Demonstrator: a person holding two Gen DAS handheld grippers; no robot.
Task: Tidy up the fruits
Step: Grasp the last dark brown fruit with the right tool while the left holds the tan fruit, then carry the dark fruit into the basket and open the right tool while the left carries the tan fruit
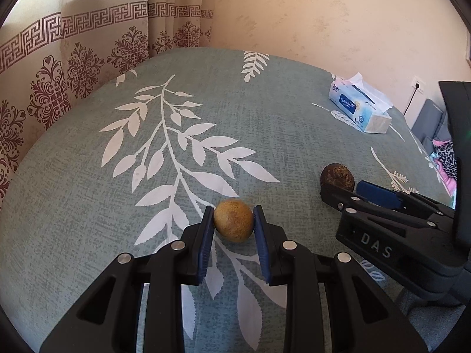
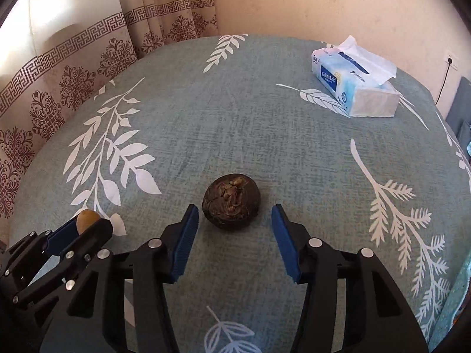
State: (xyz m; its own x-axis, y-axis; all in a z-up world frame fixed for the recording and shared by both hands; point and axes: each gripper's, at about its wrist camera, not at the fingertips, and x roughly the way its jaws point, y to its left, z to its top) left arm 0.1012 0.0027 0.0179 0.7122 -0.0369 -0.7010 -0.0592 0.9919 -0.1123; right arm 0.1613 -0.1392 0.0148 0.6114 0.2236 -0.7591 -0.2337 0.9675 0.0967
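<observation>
Nearest to me, the left gripper has its blue pads pressed on either side of a small tan round fruit, which sits on the cloth toward the near edge of the table. Just to its right, the right gripper stands with its jaws partly apart around a dark, wrinkled round fruit; a gap shows on both sides, so the pads are not touching it, and it lies free on the cloth. The two fruits are near each other but apart. The table is covered with a grey-green cloth printed with white leafy sprays, and its middle stretch beyond the fruits is bare fabric all the way to the far edge. Toward the far right corner lies a blue and white tissue pack with a sheet pulled up from its top, well apart from both fruits. Behind the far left edge hangs a beige curtain with dark red patterned borders; a plain cream wall runs behind the far edge.
</observation>
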